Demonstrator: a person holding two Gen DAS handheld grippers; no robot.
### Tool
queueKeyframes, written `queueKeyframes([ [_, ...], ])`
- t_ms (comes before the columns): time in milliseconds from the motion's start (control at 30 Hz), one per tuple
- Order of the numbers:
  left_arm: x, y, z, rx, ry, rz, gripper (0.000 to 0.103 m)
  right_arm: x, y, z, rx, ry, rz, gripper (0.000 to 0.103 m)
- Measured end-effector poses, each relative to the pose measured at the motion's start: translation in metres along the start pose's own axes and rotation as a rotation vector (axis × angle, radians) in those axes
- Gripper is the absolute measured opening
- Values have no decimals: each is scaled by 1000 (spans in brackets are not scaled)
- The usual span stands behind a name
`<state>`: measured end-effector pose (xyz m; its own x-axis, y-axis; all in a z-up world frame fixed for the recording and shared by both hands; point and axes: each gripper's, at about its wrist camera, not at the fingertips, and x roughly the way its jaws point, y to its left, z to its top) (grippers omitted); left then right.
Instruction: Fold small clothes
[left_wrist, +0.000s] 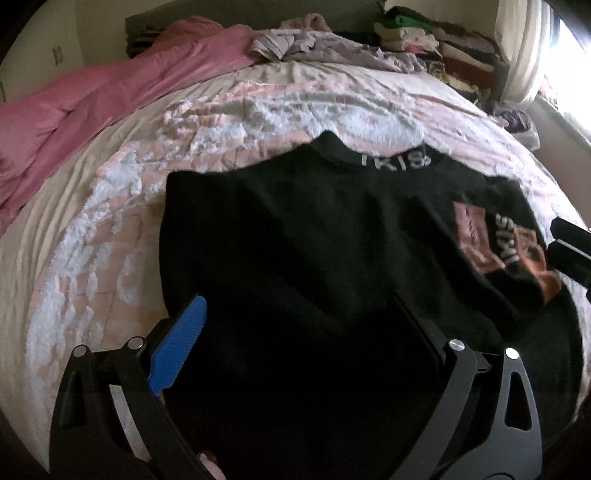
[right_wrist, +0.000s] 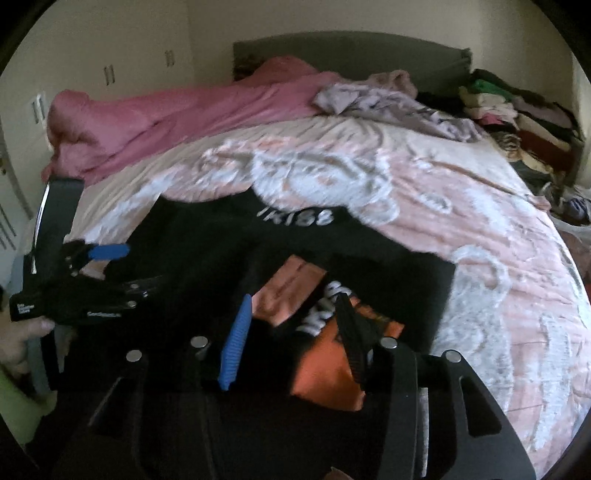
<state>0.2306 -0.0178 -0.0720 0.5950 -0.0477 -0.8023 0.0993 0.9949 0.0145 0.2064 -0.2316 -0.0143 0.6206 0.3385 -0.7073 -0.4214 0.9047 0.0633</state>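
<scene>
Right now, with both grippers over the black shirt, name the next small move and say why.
Probably lower the right gripper and close it on the sleeve with the orange print. The black shirt lies spread on the bed, that sleeve is partly turned in between the open jaws, and the left gripper hovers open over the body, holding nothing.

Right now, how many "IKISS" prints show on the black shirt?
2: one on the black shirt collar, one across the orange panel between the right tool's fingers. Folds may hide others.
</scene>
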Motion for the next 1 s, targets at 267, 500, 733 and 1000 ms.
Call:
queueKeyframes([
  [267,8,5,-7,2,8,-18,92,24,8,-10,-5,73,18,47],
  [500,7,7,-8,-6,2,-26,92,47,-11,-24,7,173,-37,60],
  [733,5,6,-11,-13,-9,-21,92,48,-9,-25,10,168,-39,61],
  [1000,4,6,-11,-20,-11,-20,92,38,-11,-21,56,144,8,73],
])
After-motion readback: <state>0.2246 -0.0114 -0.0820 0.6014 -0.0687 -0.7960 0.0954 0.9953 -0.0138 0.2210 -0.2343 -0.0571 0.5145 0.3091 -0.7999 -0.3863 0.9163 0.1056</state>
